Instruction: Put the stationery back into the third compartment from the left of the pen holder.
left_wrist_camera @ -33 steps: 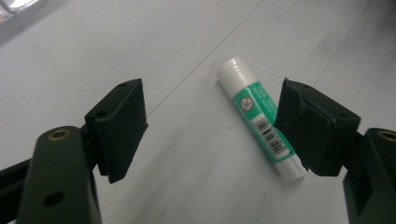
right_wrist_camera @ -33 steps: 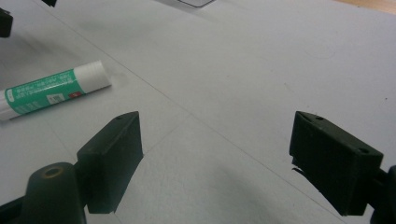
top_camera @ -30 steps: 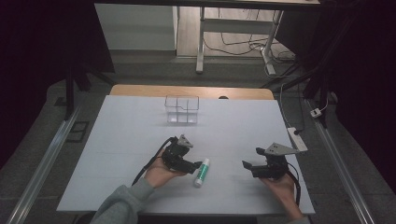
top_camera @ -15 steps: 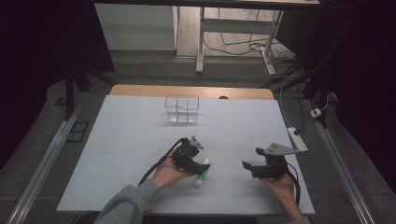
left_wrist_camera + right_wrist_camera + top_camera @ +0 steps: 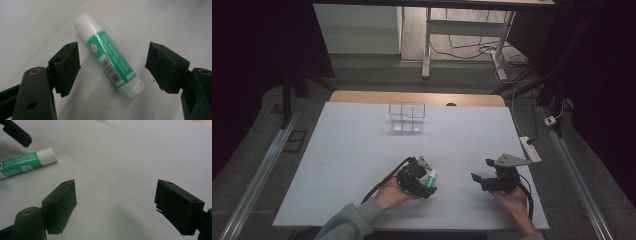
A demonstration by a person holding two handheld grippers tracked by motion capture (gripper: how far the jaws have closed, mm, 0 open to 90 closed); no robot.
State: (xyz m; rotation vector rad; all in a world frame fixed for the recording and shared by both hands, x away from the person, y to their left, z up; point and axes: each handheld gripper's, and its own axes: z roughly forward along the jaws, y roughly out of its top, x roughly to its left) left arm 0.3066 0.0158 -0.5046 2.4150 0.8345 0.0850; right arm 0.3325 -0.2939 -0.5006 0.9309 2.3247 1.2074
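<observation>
Left gripper (image 5: 112, 67) is hovering over the glue stick (image 5: 108, 63) with jaws released and just closing in; the stick is lying between them, neither pad touching. In the high view the stick (image 5: 430, 178) is lying flat on the white surface (image 5: 352, 150) near its front edge, at 3 o'clock from the left hand (image 5: 393, 192), white cap pointing toward 1 o'clock. Right gripper (image 5: 477, 178) is sitting well apart at 3 o'clock from the stick, jaws released, gripping nothing. Clear divided box (image 5: 406, 117) is standing at 12 o'clock, well away.
</observation>
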